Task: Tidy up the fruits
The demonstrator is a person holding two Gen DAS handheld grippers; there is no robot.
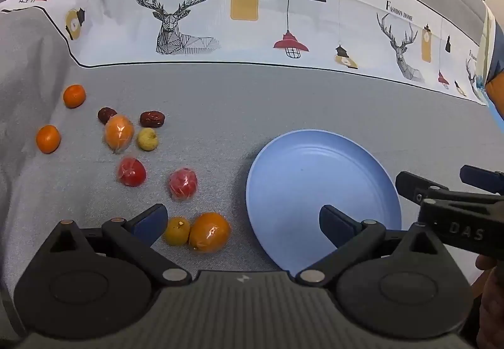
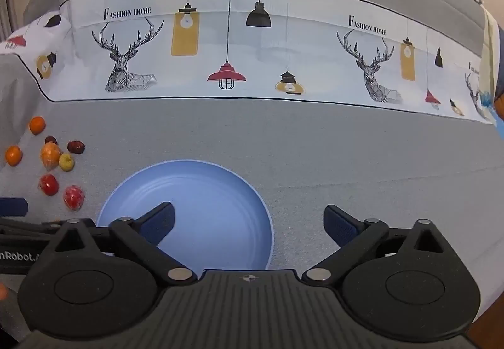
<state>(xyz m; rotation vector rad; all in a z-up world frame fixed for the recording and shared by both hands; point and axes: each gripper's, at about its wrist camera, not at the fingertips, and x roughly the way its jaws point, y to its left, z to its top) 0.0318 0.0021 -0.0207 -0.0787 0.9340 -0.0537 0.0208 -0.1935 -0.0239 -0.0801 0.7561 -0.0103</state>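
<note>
**Both grippers wide apart over the cloth, fruit loose at the left, plate bare**

The left gripper (image 1: 242,221) hangs over the grey tablecloth (image 1: 204,96) with its jaws spread wide and nothing between its blue pads (image 1: 151,219). Just past its left finger lie a small yellow fruit (image 1: 177,230) and a wrapped orange (image 1: 210,232), touching each other. Its right finger reaches over the near edge of the blue plate (image 1: 315,159), which holds nothing.

The right gripper (image 2: 249,223) also has its jaws standing apart and empty; its left finger sits over the plate, its right finger over bare cloth. In the left wrist view its tips show at the right edge, just beside the plate rim.

Farther left on the cloth the other fruits are scattered: 2 wrapped red fruits (image 1: 131,171), a second wrapped orange (image 1: 119,133) touching a pale yellow fruit (image 1: 147,138), 2 dark red dates (image 1: 152,119) behind them, and 2 bare tangerines (image 1: 48,138) well apart at the far left. All 10 pieces lie off the plate.

Beyond runs a white printed band (image 1: 252,18) with deer heads, hanging lamps and the words "FASHION HOME"
</note>
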